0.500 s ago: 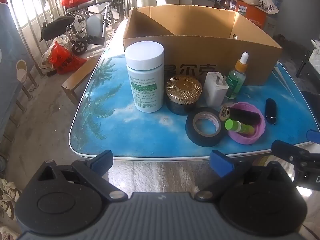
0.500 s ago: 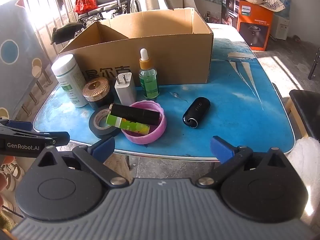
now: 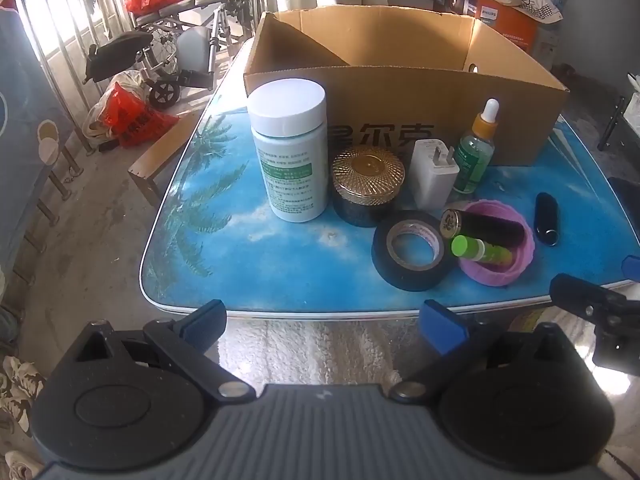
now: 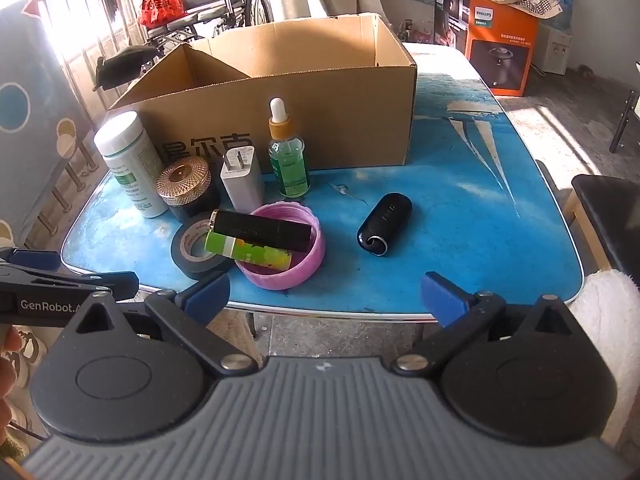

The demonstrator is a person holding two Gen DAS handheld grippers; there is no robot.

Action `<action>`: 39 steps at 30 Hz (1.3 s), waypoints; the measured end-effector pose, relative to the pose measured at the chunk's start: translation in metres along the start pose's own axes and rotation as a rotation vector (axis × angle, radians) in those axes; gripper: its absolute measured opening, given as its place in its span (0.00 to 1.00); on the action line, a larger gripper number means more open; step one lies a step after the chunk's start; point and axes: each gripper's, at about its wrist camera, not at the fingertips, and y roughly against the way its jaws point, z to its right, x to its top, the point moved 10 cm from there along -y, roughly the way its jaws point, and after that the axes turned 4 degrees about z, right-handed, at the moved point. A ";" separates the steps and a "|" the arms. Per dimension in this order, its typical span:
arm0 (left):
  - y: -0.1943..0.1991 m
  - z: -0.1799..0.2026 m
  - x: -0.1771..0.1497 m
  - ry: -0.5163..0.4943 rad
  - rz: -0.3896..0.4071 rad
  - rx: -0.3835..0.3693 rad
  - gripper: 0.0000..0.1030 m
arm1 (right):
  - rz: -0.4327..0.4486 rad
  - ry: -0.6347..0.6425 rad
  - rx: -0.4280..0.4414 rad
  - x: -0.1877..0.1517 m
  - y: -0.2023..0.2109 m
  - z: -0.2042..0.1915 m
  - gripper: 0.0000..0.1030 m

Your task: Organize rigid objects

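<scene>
1. Left wrist view: the left gripper (image 3: 324, 326) hangs off the table's near edge, jaws wide apart and empty; white bottle (image 3: 288, 152), gold-lidded jar (image 3: 366, 186), and tape roll (image 3: 412, 250) stand before the cardboard box (image 3: 400, 116).
2. The right gripper (image 4: 324, 300) likewise gapes, empty.
3. Nothing is boxed yet; the first pick calls for reaching forward over one item.

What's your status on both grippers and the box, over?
Left gripper and right gripper open, empty, short of table edge. Cardboard box open; items all outside. Nothing blocking.
</scene>
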 end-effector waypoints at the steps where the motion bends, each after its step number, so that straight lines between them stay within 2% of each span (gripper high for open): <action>1: 0.000 0.000 0.000 0.001 -0.001 0.002 1.00 | 0.000 0.000 0.000 0.000 0.000 0.000 0.99; 39: 0.002 -0.003 0.001 0.011 -0.005 0.008 1.00 | 0.005 0.020 0.008 0.003 0.002 -0.006 0.99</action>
